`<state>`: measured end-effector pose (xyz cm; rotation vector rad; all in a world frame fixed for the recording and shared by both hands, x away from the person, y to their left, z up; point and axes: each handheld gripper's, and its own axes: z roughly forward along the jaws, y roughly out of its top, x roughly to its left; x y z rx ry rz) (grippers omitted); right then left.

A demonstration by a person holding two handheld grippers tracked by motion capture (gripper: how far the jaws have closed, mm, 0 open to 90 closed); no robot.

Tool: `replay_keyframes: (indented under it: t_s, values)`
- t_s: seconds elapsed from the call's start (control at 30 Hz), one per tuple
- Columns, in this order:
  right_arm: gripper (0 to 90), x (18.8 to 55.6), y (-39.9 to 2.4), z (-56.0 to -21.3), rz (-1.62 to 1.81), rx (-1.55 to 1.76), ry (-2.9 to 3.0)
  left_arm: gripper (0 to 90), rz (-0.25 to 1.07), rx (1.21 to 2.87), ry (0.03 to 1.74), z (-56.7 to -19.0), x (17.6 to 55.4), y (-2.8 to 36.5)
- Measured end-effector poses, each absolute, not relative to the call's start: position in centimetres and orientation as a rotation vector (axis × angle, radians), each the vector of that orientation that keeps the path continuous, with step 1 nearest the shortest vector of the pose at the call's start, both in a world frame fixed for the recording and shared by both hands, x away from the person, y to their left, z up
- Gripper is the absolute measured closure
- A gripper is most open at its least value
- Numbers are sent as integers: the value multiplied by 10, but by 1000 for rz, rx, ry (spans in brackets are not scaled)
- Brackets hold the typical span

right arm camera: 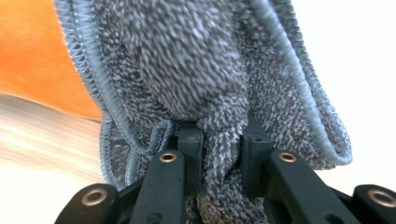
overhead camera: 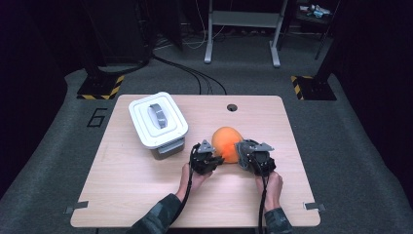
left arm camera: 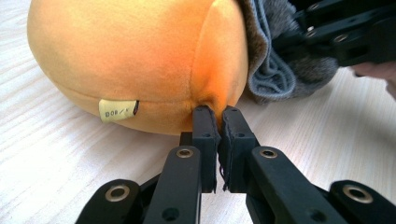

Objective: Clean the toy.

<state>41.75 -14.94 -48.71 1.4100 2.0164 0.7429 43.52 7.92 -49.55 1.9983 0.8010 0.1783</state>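
Currently: left claw (left arm camera: 218, 122) pinched shut on orange plush (left arm camera: 140, 60) seam | right claw (right arm camera: 219, 140) clamped on grey cloth (right arm camera: 205, 70) | plush lay between both claws on tabletop (overhead camera: 146, 190), cloth touching it on the right claw's side

Label (left arm camera: 118, 110) print on orange plush (left arm camera: 140, 60) unreadable.

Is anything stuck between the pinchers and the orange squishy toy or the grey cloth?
Nothing visible. The left gripper is already pinching the orange plush toy at its seam, and the right gripper is clamped on the grey cloth.
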Motion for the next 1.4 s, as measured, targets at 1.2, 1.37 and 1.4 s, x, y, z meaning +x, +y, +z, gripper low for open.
replay_keyframes:
  t_s: [1.2, 1.37, 1.4]
  values:
    - [742, 402, -110, -468, 819, 1247, 2063, 856, 133, 2000, 803, -503, 439, 89]
    - [743, 412, -124, -479, 788, 1308, 2052, 855, 134, 2002, 783, -503, 437, 85]
    - [743, 414, -127, -480, 767, 1320, 2049, 856, 132, 2003, 782, -504, 438, 85]
